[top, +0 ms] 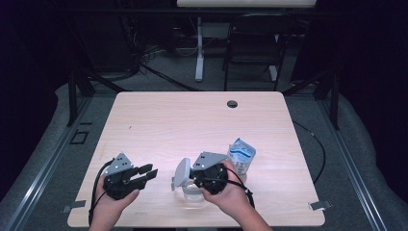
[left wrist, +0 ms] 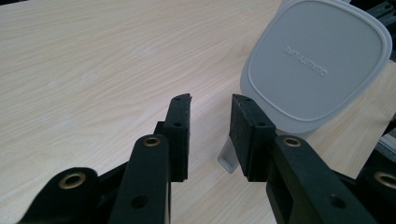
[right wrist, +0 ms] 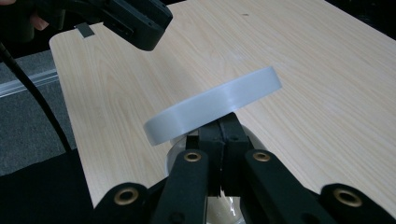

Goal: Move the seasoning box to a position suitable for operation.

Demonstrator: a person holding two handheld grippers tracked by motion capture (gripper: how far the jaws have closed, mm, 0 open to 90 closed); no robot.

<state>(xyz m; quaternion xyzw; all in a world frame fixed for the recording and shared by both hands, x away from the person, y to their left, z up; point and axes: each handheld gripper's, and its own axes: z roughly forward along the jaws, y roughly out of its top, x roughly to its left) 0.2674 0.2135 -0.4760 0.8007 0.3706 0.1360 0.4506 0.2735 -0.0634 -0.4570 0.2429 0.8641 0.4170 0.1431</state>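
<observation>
Gripping the pale grey, rounded-square plastic lid (top: 183,173) by its edge at lower centre of the high view, the right gripper (top: 188,177) tilts it above a clear container (top: 193,193). Left gripper view: half-parted empty jaws face the lid's top, upper right. Right gripper view: jaws pinched together on the lid, centre.

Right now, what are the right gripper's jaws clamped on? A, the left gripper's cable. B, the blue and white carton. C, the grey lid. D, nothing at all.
C: the right gripper has its jaws shut on the edge of the grey lid, which it holds tilted over a clear container; the carton stands apart behind it.
</observation>
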